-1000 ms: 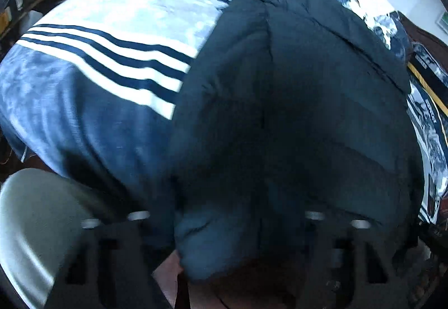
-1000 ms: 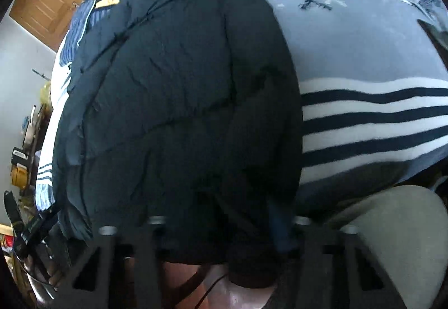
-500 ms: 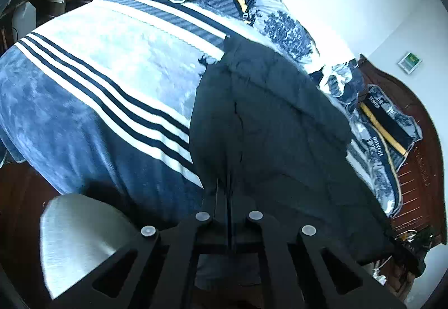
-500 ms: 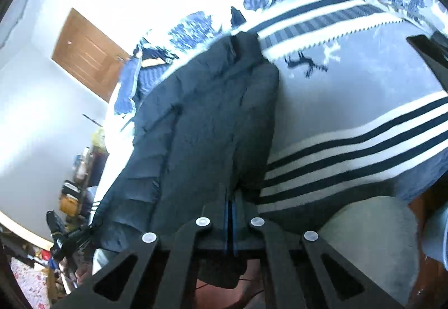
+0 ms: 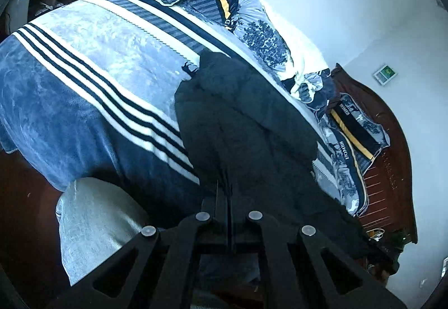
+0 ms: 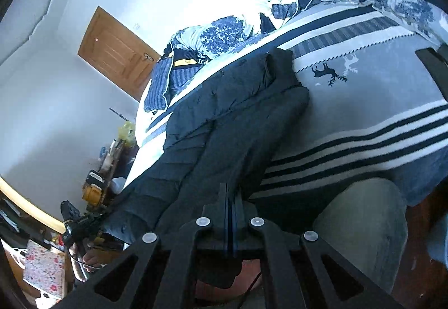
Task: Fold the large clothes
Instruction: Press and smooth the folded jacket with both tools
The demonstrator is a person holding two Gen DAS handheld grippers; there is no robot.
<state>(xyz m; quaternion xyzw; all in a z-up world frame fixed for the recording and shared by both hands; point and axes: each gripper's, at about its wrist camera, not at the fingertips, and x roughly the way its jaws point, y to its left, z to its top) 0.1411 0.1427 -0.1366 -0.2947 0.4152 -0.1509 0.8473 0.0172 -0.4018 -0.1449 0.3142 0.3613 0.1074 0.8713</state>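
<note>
Now | I hold the dark quilted puffer jacket (image 5: 246,124) hem pinched in left tool (image 5: 224,191) and right tool (image 6: 231,194) | bulky, soft, slippery | grip seams on the striped-blanket bed (image 5: 84,62).

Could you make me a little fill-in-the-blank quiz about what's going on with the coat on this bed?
1. The dark quilted puffer jacket lies on a blue, white and navy ____ fleece blanket.
2. The left gripper is ____ on the jacket's near edge.
3. The animals printed on the blanket beside the jacket's far end are ____.
4. The door behind the bed is made of ____.

Missing words: striped; shut; deer; wood
</note>
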